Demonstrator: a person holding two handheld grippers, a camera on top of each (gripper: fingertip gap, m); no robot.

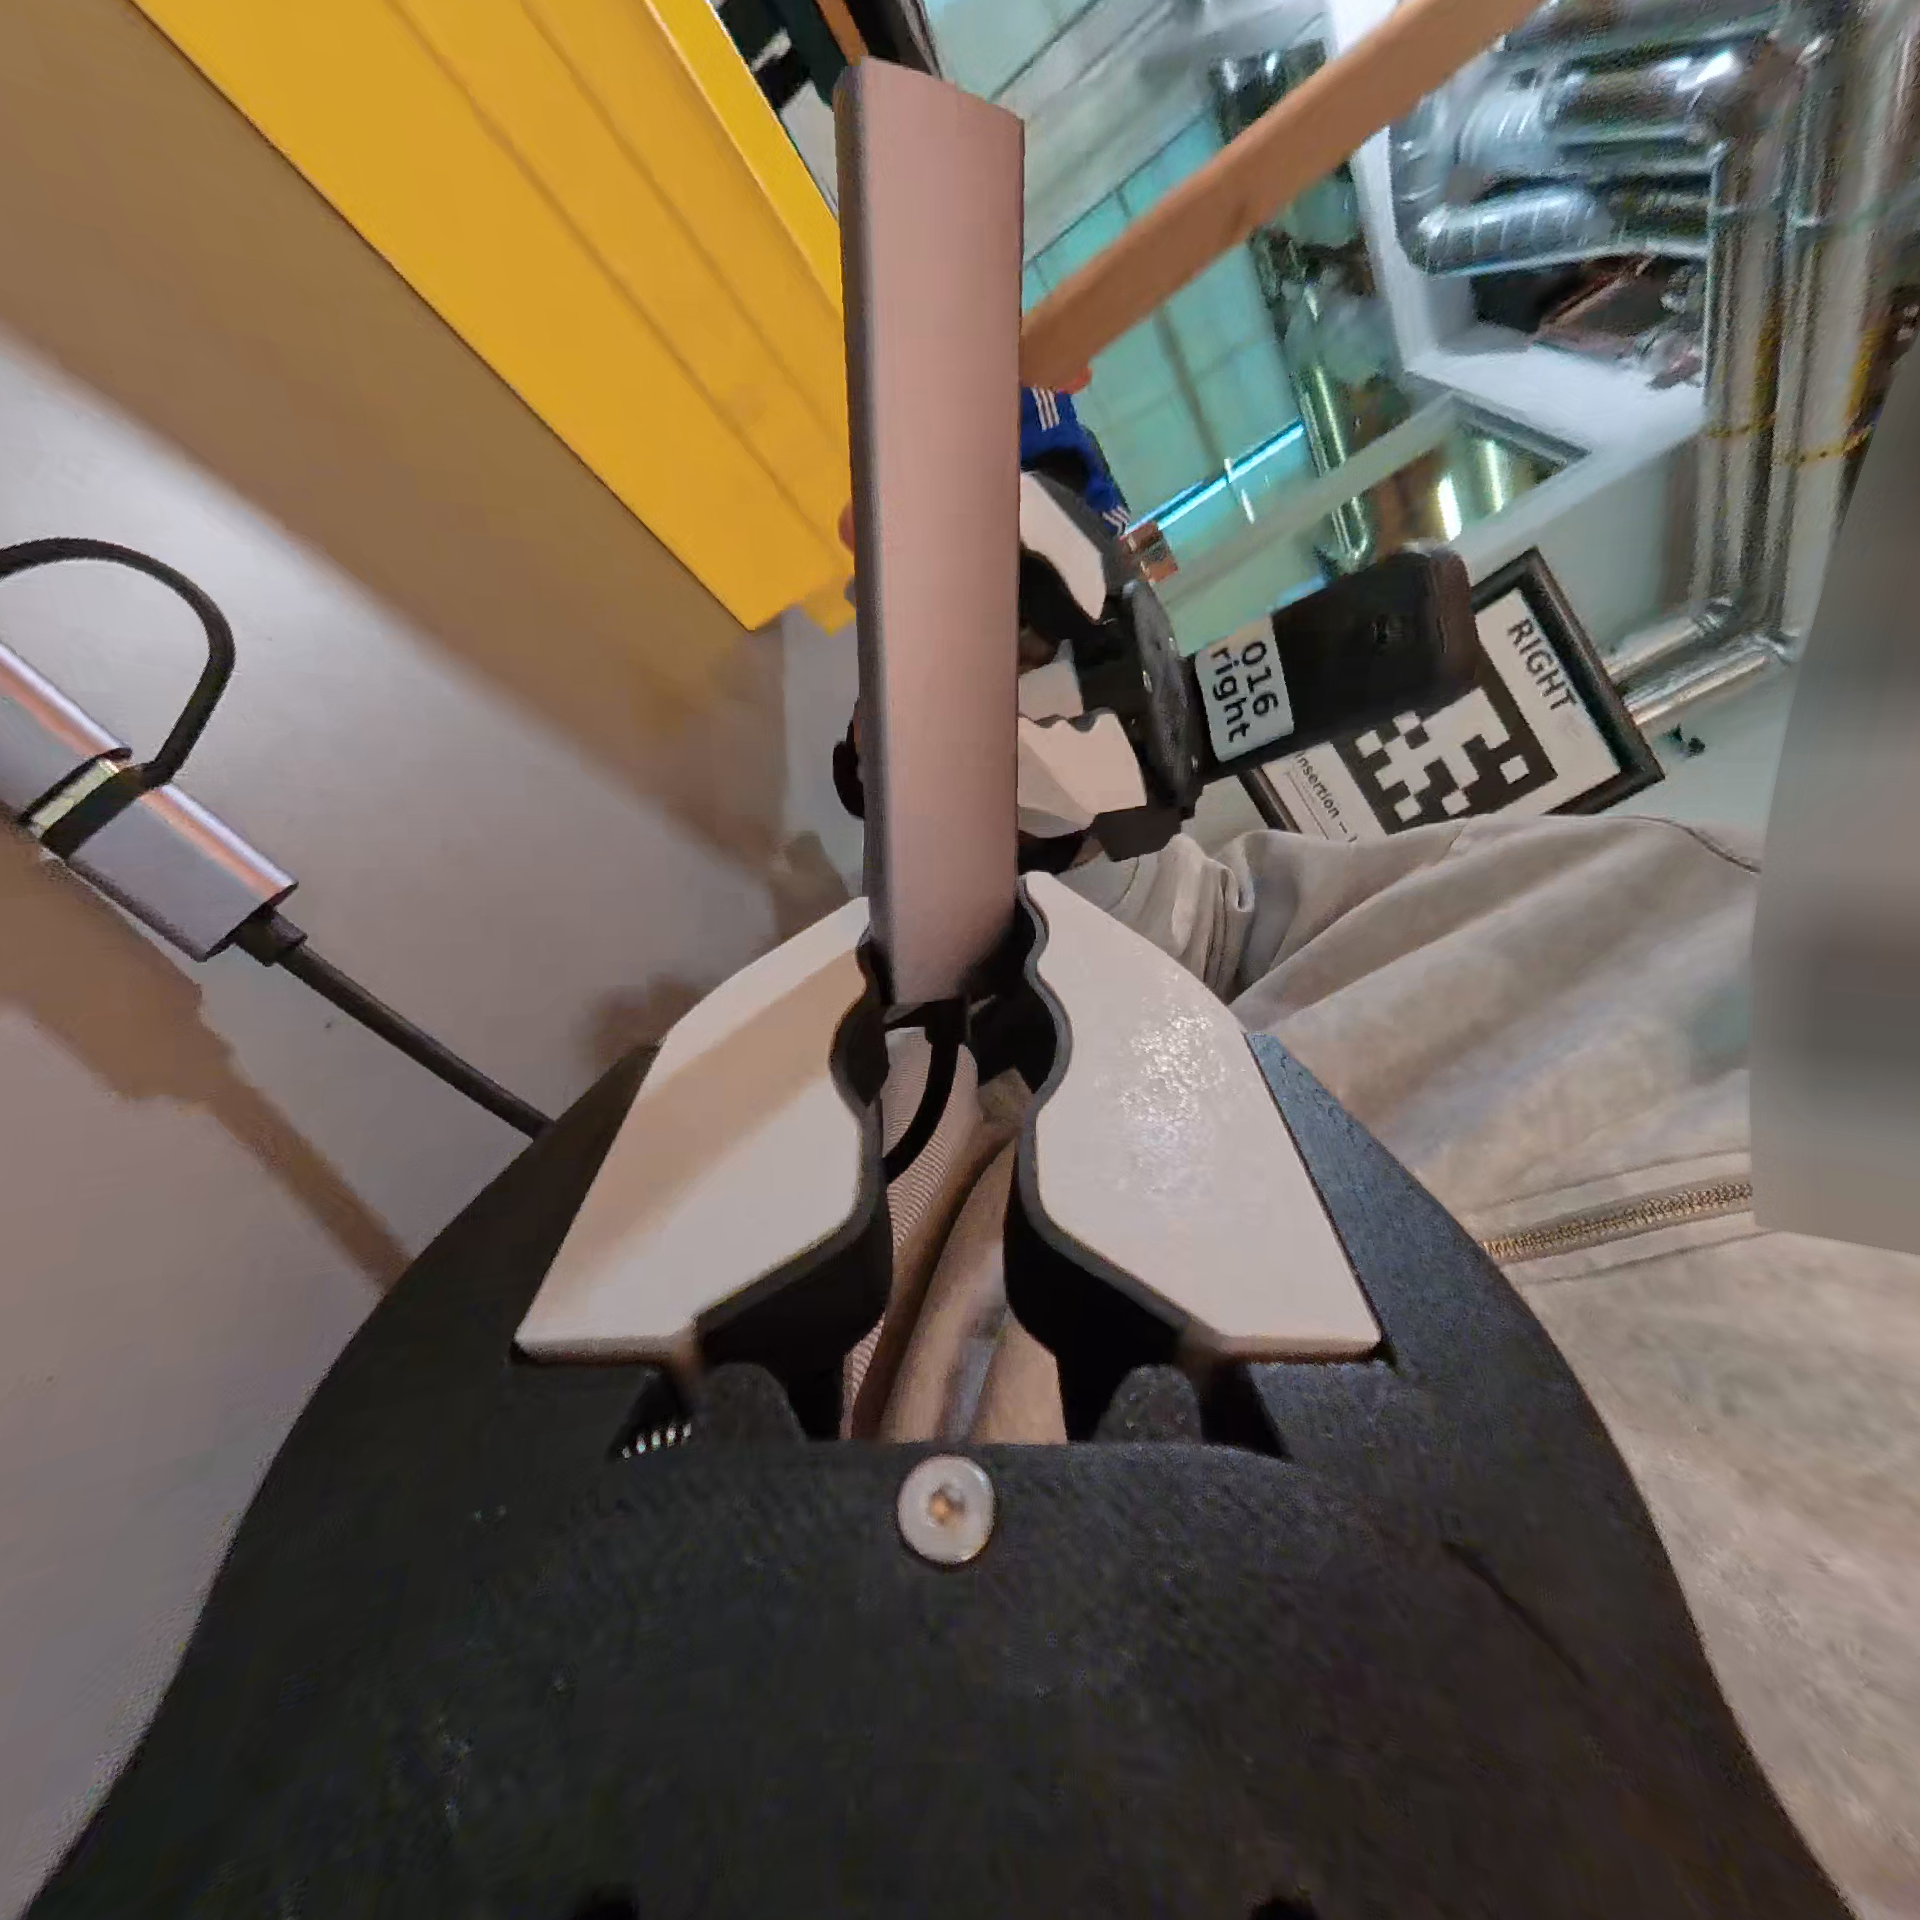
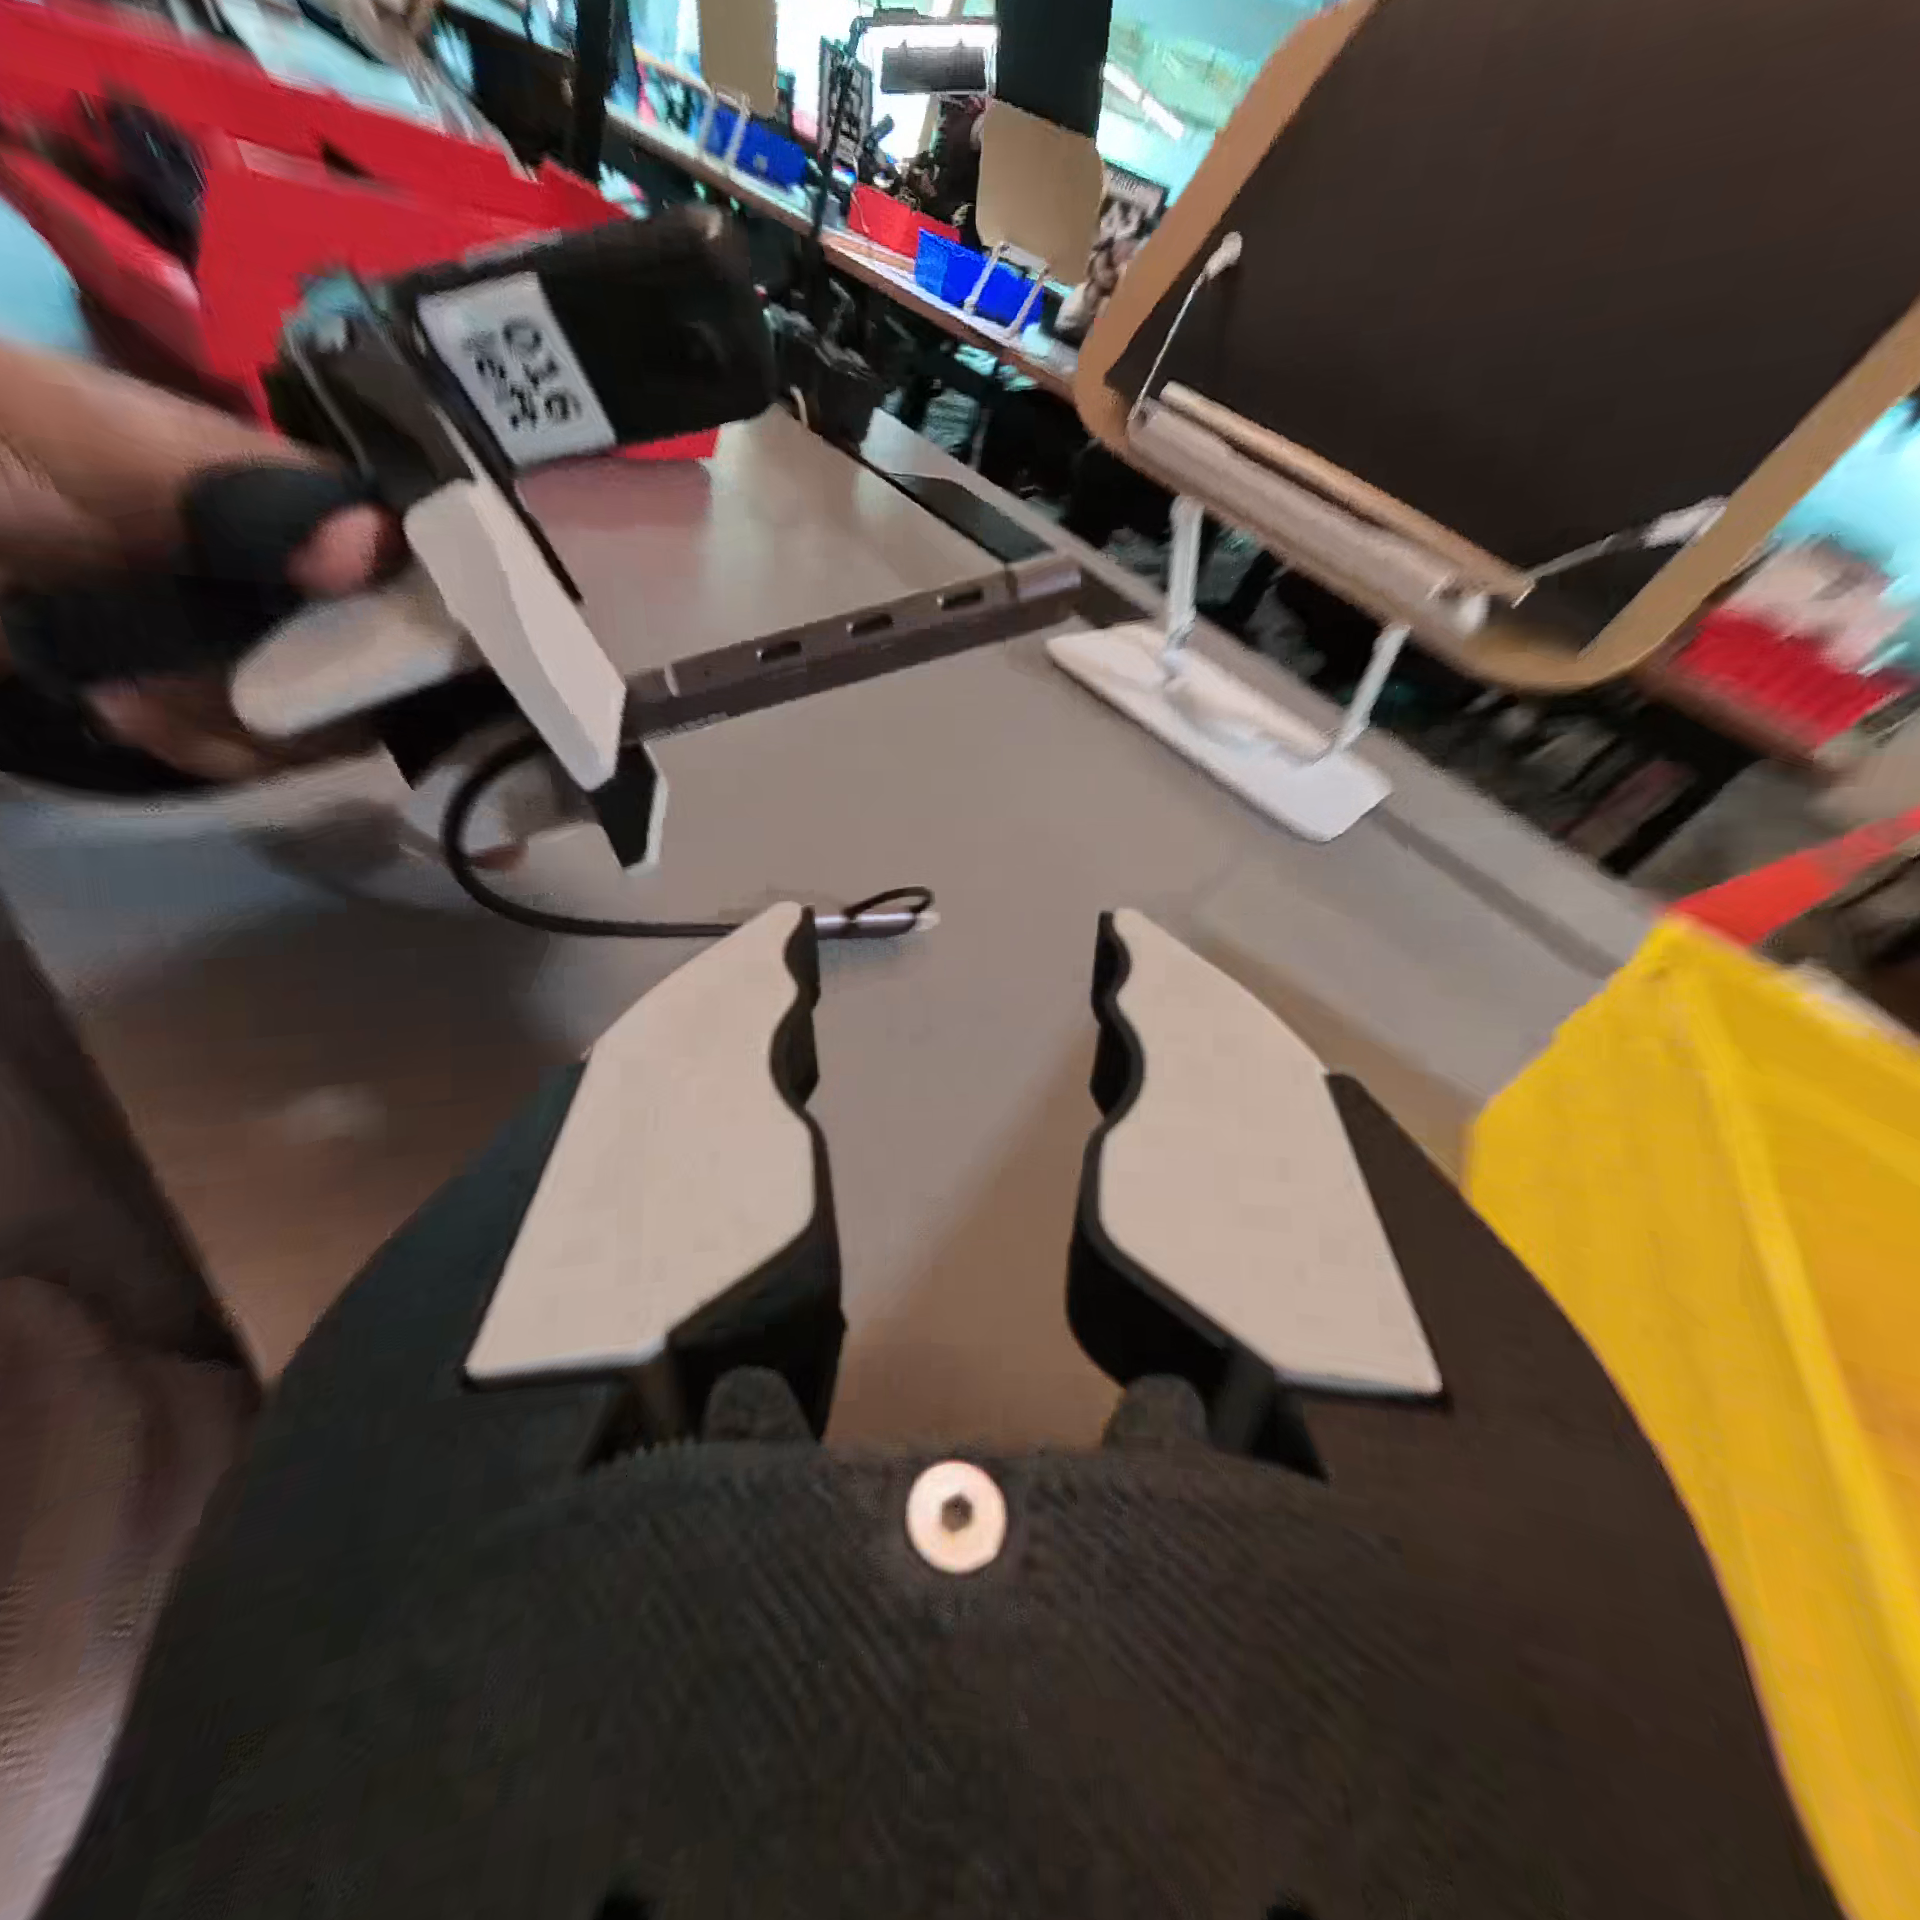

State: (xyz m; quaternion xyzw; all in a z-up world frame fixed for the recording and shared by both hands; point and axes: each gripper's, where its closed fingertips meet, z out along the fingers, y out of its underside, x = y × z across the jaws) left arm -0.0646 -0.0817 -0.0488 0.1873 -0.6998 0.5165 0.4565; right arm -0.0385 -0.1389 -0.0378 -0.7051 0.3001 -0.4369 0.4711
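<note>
Left wrist view first: the left tool (image 1: 951, 961) is clamped on one short end of a slim grey USB hub (image 1: 930, 499), which sticks far out past the tips, so it looks like a lever-heavy hold that wants firm, even pressure. A black cable loop shows in the gap behind the pads. Off to the left, the silver plug (image 1: 156, 862) lies on the pale surface (image 1: 436, 727) with its black cable (image 1: 416, 1039) running back toward the tool. A yellow bin (image 1: 582, 270) stands close beside the hub, a tight neighbour. Beyond it are the right tool (image 1: 1081, 727), a framed marker card (image 1: 1507, 727) and a grey sweatshirt (image 1: 1558, 1143). Over to the right wrist view, blurred: the right tool (image 2: 951, 920) has its fingers apart, holding nothing, low over the surface (image 2: 1039, 790). The plug (image 2: 883, 920) lies just beyond its left fingertip. Farther off, the left tool (image 2: 613, 769), in a gloved hand (image 2: 239, 540), grips the hub (image 2: 831, 561), whose port edge faces this way; whether it touches the surface I cannot tell. A white stand (image 2: 1216, 717) carrying a board stands to the right, the yellow bin (image 2: 1714, 1247) crowds the near right, and red bins (image 2: 364, 208) sit behind.
</note>
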